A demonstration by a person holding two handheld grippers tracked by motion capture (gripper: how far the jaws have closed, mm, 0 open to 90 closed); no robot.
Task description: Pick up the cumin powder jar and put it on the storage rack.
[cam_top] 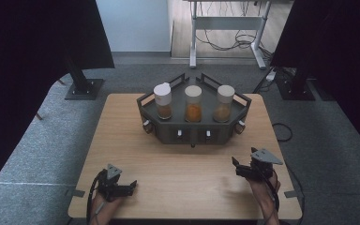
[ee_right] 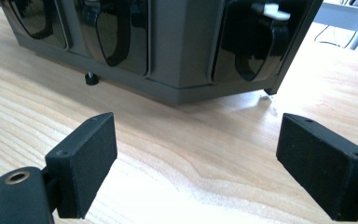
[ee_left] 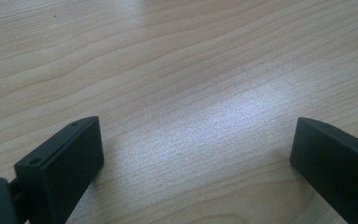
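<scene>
High view, nearest edge: two forearms come in from the bottom, each hand carrying a set of tongs over the wooden surface (cam_top: 178, 164).
Left tongs (cam_top: 130, 185): down at the near left corner, low over the wood, tips pointing toward the middle. Jaws stand wide apart with nothing between them.
Left gripper view: just bare wood grain between the two black jaws, plus a pale shine on the surface ahead of them.
Right tongs (cam_top: 236, 165): near right side, a bit further up the surface than the left ones, grey three-cornered plate (cam_top: 266, 156) on top. Jaws spread wide here too, not gripping anything, tips aimed toward the rack.
Right gripper view: open wood between the jaws, and beyond that the front wall of the dark rack (ee_right: 177, 56) with glossy black recessed fronts and a small black foot (ee_right: 91, 79) under it.
Rack (cam_top: 193, 133): dark grey, angled sides, sits on the far half of the surface, well apart from both tongs.
Jars: three upright in a row inside the rack, all with white caps. Left jar (cam_top: 163, 101) has brownish stuff, middle jar (cam_top: 193, 104) bright orange, right jar (cam_top: 224, 103) tan.
Beyond the surface: grey carpet (cam_top: 51, 131), white desk legs (cam_top: 194, 42) and loose cables on the floor.
</scene>
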